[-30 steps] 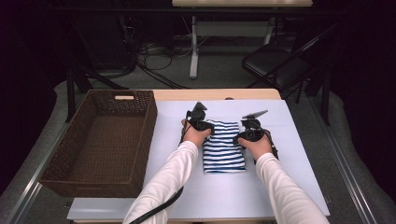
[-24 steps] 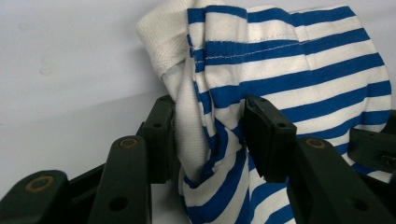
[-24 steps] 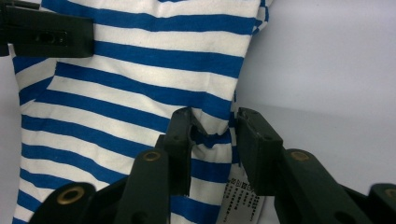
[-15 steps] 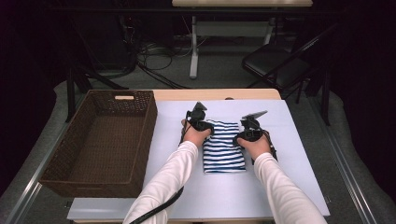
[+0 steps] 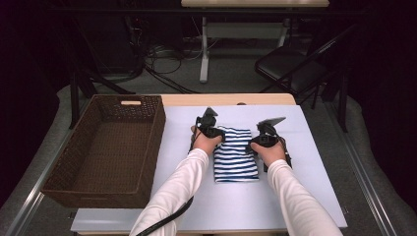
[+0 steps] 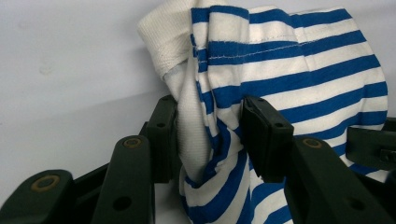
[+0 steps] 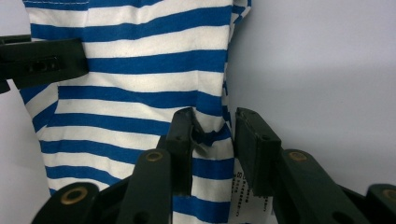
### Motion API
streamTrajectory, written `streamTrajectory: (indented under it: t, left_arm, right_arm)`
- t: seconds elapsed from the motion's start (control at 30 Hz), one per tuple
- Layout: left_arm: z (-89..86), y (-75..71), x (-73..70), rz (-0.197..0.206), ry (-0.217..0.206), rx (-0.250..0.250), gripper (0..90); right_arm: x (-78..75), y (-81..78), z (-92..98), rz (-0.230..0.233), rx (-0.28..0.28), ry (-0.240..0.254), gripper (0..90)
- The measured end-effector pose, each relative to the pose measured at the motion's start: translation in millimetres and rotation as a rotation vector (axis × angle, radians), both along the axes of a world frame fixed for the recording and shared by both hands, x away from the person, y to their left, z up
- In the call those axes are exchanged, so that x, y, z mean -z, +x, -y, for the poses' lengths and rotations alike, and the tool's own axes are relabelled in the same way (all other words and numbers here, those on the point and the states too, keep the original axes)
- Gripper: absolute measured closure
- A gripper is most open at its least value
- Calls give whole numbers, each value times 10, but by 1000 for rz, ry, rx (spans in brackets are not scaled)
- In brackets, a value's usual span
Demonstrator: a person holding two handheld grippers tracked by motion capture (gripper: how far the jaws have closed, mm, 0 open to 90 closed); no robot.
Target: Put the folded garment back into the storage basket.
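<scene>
Now both grippers pinch the shirt (image 5: 235, 153): left gripper (image 6: 210, 140) its left edge, right gripper (image 7: 212, 144) its right. Lift them level together, keeping the fold intact.

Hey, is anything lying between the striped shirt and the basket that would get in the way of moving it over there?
Nothing visible does. The shirt lies folded on the mat, with bare mat between it and the basket to its left. Only the basket's near wall must be cleared. Both grippers, left and right, have fabric bunched between their fingers.
</scene>
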State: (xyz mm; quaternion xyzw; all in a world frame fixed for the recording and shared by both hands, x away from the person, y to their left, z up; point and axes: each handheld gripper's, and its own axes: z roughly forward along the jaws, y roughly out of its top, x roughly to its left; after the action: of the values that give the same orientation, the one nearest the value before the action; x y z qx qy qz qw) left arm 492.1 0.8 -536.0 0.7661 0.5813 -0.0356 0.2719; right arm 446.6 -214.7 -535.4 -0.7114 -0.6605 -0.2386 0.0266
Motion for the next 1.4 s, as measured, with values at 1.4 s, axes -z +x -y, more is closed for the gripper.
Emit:
streamTrajectory:
  t: [1.4]
  left_arm:
    - [-31,36,-23,-54,-58,-26,704]
  right_arm:
    - [-52,25,25,-43,23,81,829]
